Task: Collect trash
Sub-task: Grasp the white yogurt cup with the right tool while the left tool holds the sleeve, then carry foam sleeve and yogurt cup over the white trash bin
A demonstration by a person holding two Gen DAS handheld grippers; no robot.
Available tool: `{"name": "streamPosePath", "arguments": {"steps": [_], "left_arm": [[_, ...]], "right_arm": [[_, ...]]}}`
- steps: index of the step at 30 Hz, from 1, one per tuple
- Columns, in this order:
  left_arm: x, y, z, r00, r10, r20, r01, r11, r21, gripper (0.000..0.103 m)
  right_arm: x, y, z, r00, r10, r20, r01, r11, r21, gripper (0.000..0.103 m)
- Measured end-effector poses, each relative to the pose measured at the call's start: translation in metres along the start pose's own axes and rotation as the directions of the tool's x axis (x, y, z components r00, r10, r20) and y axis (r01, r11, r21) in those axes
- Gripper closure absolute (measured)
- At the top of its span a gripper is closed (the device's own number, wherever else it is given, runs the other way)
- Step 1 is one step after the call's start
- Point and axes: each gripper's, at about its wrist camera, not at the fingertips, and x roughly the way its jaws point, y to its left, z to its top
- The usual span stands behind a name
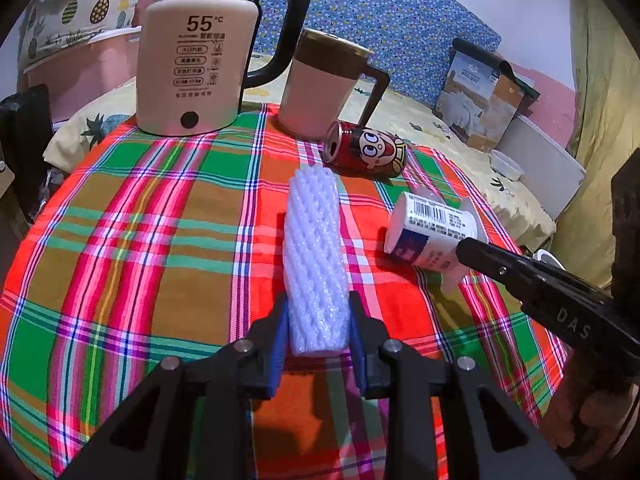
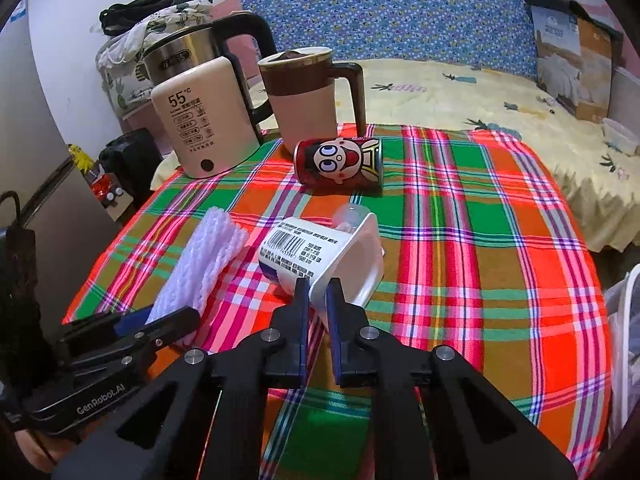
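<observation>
Two pieces of trash gripped at once on the plaid worktop (image 2: 500,240). Left gripper (image 1: 318,334) closed on the near end of the white foam net sleeve (image 1: 314,256), lying just in front of the red cartoon can (image 1: 366,148) and reaching back toward the camera. Right gripper (image 2: 318,300) narrow, pinching the flared rim of the tipped white yogurt cup (image 2: 320,256), also just in front of the can and just right of the sleeve. Can on its side, untouched, directly in front of the brown-lidded mug (image 2: 306,100).

Sleeve likely featherlight, soft and springy: squashes under the pads, so better held across its full width. Cup probably thin, light plastic; rim flexes and may slip, so better seated deeper over the wall. Can stiff but round, apt to roll; best taken across its middle.
</observation>
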Motion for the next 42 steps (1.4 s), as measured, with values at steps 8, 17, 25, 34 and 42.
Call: {"name": "streamPosePath", "arguments": {"steps": [8,17,25,34,42], "left_arm": [[-0.006,-0.007,-0.004,1.000,-0.003,0.006,0.003,1.000,0.021,0.075],[-0.014,-0.028,-0.010,1.000,-0.025,0.011,0.024,0.997,0.072,0.074],[-0.018,-0.058,-0.019,1.000,-0.028,0.011,0.026,0.990,0.140,0.075],[-0.030,-0.113,-0.035,0.998,-0.061,0.029,0.052,0.967,0.248,0.074],[-0.037,-0.143,-0.045,0.996,-0.089,0.017,0.081,0.959,0.273,0.074]], "right_arm": [[-0.014,0.000,-0.006,1.000,-0.012,0.016,0.012,1.000,0.000,0.092],[-0.035,-0.012,-0.025,0.999,-0.037,0.030,0.036,0.999,0.034,0.092],[-0.063,-0.031,-0.045,0.996,-0.081,0.042,0.078,0.994,0.081,0.092],[-0.099,-0.052,-0.061,0.988,-0.135,0.079,0.125,0.985,0.119,0.092],[-0.124,-0.073,-0.072,0.979,-0.174,0.108,0.155,0.975,0.162,0.092]]}}
